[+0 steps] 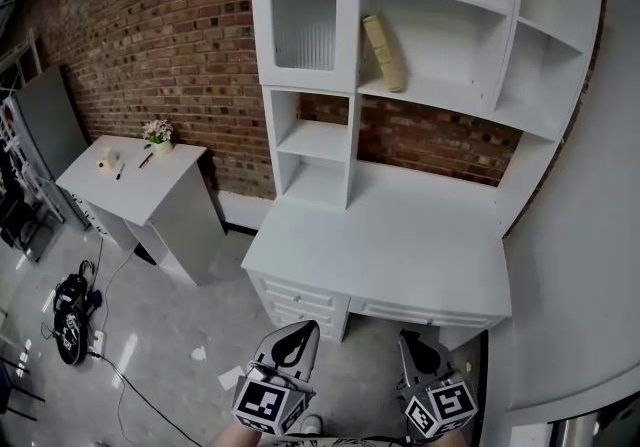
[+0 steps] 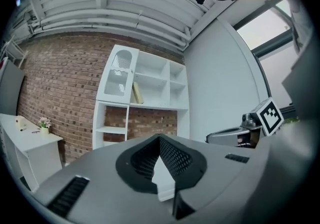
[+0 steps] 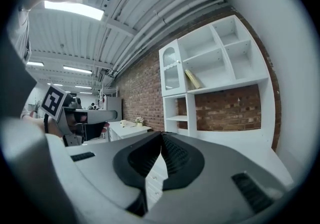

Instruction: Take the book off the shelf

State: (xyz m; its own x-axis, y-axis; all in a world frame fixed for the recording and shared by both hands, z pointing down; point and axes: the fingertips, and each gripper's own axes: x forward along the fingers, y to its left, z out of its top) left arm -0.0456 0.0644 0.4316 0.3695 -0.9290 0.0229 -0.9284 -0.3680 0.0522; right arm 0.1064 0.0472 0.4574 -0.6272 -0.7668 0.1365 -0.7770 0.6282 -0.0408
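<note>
A pale yellow book [image 1: 383,53] leans tilted in the upper shelf compartment of the white desk hutch [image 1: 450,95], just right of the glass cabinet door [image 1: 304,25]. The same book [image 2: 137,92] shows small and far off in the left gripper view, and the book [image 3: 193,79] also appears in the right gripper view. My left gripper [image 1: 298,335] and right gripper [image 1: 415,343] are held low in front of the desk, well below and short of the shelf. Both have their jaws together with nothing between them; the left gripper [image 2: 159,139] and right gripper [image 3: 161,135] show this.
The white desk top [image 1: 400,245] juts out under the hutch, with drawers [image 1: 300,307] beneath. A small white side table [image 1: 130,175] with a flower pot [image 1: 158,135] stands at the left by the brick wall. Cables and a black object [image 1: 68,320] lie on the floor.
</note>
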